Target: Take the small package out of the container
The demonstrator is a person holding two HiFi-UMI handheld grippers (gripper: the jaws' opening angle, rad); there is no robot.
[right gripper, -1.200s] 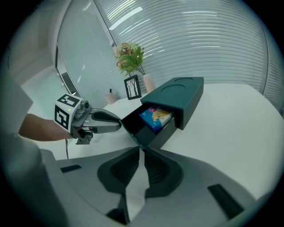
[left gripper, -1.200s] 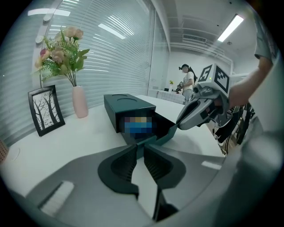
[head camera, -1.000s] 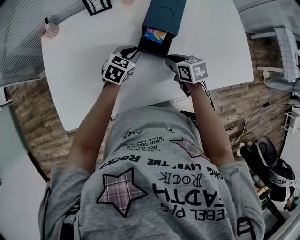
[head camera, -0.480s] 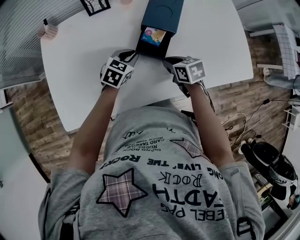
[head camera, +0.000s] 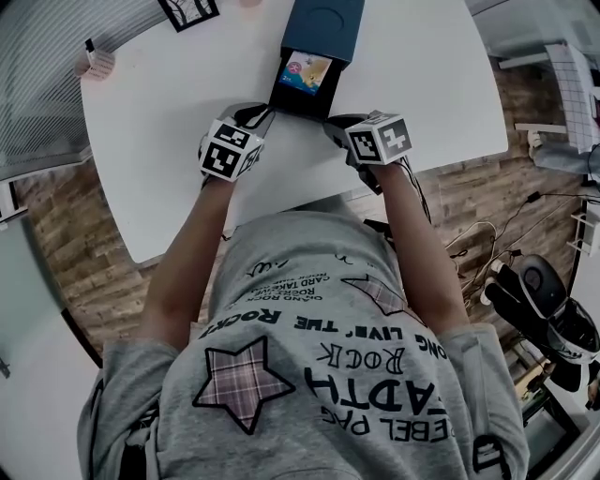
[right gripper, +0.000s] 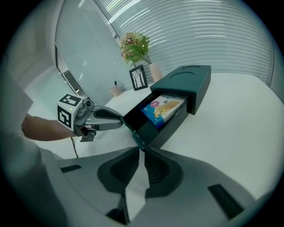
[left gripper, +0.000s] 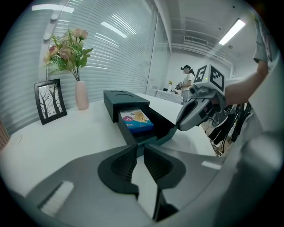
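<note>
A dark teal container [head camera: 323,23] lies on the white table [head camera: 159,150], its drawer [head camera: 298,101] slid out toward me. A small blue package [head camera: 307,73] with a cartoon print lies flat in the drawer. My left gripper [head camera: 266,112] is shut on the left end of the drawer's front wall and my right gripper [head camera: 334,123] on the right end. In the left gripper view the package [left gripper: 136,120] lies beyond my left gripper [left gripper: 138,151], and my right gripper [left gripper: 179,127] holds the far corner. The right gripper view shows the package [right gripper: 162,108] past my right gripper [right gripper: 141,153].
A black picture frame [left gripper: 49,99] and a pink vase of flowers [left gripper: 81,95] stand at the table's back left. A small pink holder [head camera: 97,58] sits near the left edge. The table's front edge runs just under my forearms. A person [left gripper: 186,76] stands far across the room.
The drawer has slid further out of the container, so more of the blue package shows. Both grippers have kept their hold on the front wall.
</note>
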